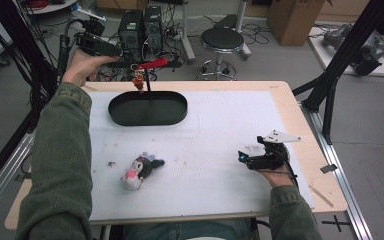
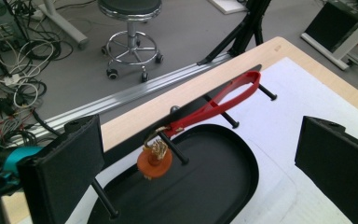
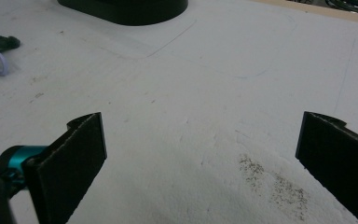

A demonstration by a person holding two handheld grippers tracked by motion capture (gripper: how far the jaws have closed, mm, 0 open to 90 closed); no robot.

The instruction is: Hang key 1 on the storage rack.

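Near the table's far edge, a red-strapped keychain (image 2: 158, 161) hangs on a rack peg (image 2: 175, 151) over the black tray (image 2: 223, 186); left gripper (image 2: 191, 163) open, empty. Right gripper (image 3: 200, 154) rests open, empty, near the right edge.

I count one black oval tray (image 1: 148, 108) at the far left of my table, with one pegged rack (image 2: 200, 108) over it carrying one red-strapped charm (image 2: 154, 161). One plush toy (image 1: 139, 171) lies nearer, left of centre. One stool (image 1: 222, 40) stands beyond the far edge.
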